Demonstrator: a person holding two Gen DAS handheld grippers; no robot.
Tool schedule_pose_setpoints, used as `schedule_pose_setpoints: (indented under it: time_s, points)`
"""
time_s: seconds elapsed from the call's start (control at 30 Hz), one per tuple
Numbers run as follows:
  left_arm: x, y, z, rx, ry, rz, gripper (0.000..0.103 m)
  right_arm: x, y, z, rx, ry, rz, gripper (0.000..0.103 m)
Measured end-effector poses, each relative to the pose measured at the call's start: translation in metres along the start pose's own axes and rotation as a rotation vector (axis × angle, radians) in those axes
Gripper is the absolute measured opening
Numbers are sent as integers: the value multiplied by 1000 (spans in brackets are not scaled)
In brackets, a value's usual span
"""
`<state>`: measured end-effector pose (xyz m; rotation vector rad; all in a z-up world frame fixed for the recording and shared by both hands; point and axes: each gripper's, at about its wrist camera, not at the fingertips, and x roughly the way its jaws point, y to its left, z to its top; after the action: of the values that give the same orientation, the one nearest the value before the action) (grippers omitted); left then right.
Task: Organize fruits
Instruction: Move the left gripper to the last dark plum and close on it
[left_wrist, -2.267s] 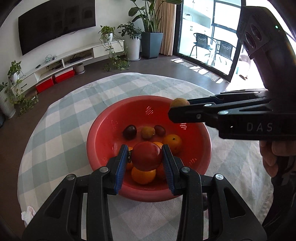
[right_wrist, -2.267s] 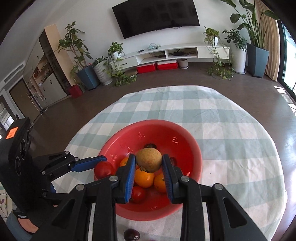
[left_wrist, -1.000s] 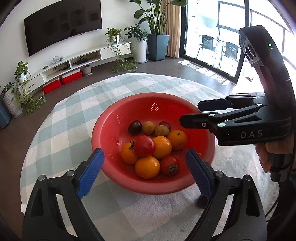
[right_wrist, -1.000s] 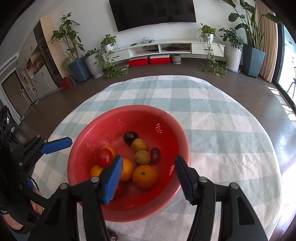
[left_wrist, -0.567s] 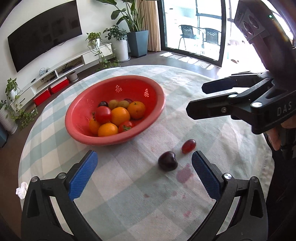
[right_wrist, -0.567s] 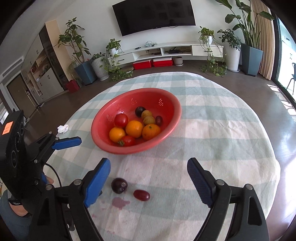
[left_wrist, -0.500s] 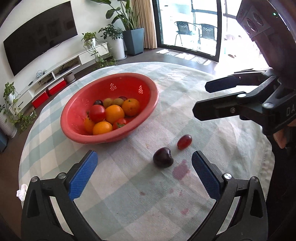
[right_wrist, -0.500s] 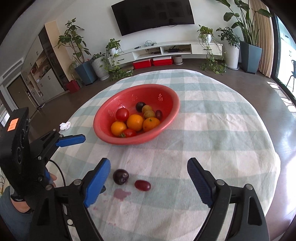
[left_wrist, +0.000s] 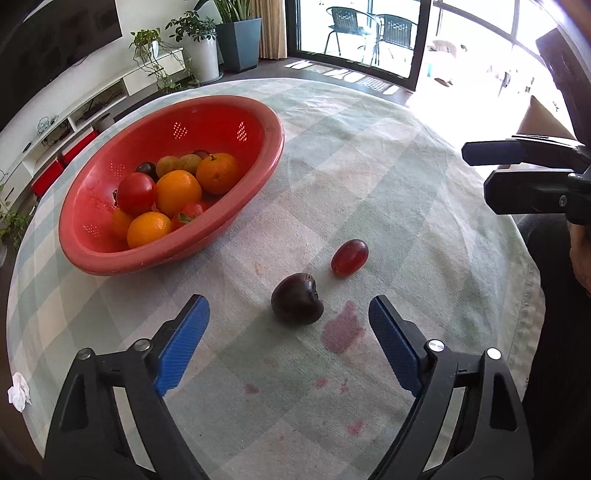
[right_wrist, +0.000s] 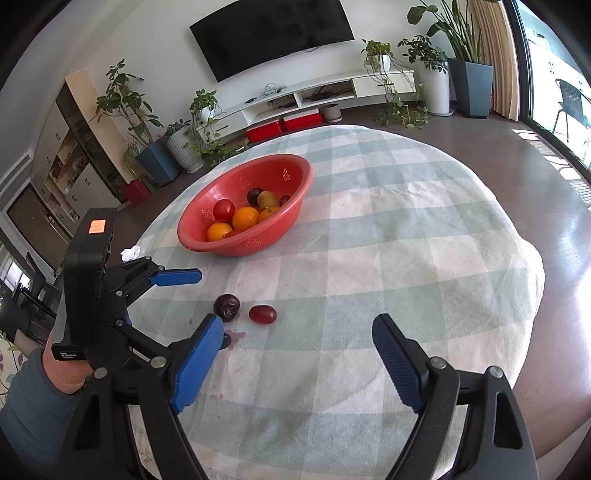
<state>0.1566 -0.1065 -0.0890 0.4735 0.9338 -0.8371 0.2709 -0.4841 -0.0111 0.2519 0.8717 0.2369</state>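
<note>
A red colander bowl (left_wrist: 258, 155) (right_wrist: 291, 225) holds oranges (left_wrist: 178, 192), a tomato (left_wrist: 136, 192) and several smaller fruits. A dark plum (left_wrist: 297, 299) (right_wrist: 226, 306) and a red grape (left_wrist: 349, 257) (right_wrist: 262, 314) lie on the checked tablecloth in front of the bowl. My left gripper (left_wrist: 289, 332) is open and empty, with the plum just ahead between its blue fingertips. My right gripper (right_wrist: 295, 349) is open and empty, farther back, with both loose fruits ahead to its left.
Purple juice stains (left_wrist: 341, 326) mark the cloth near the plum. A crumpled white tissue (left_wrist: 17, 390) (right_wrist: 130, 253) lies at the table's left edge. The round table's edge (right_wrist: 532, 273) drops off to the right. The right gripper also shows in the left wrist view (left_wrist: 532, 177).
Both grippers opened and left their fruits in the bowl, then drew back from it. The left gripper has since come down close to the dark plum on the cloth.
</note>
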Motion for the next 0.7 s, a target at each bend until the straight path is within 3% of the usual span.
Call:
schedule_pose_setpoints:
  time_s: [0.13,0.3,0.5,0.7]
  points:
    - [5,0,0,-6,4,-9,70,2,1,-1,-6,1,6,81]
    - [10,-1,2,-6,11,-31,42,6,4,-3,-14,10,9,77]
    - [14,-1,3,-17,1,-34,33,11,11,-6,-43,22,4,71]
    - [15,-3,3,-18,-3,-29,32,15,19,-7,-73,33,-9,65]
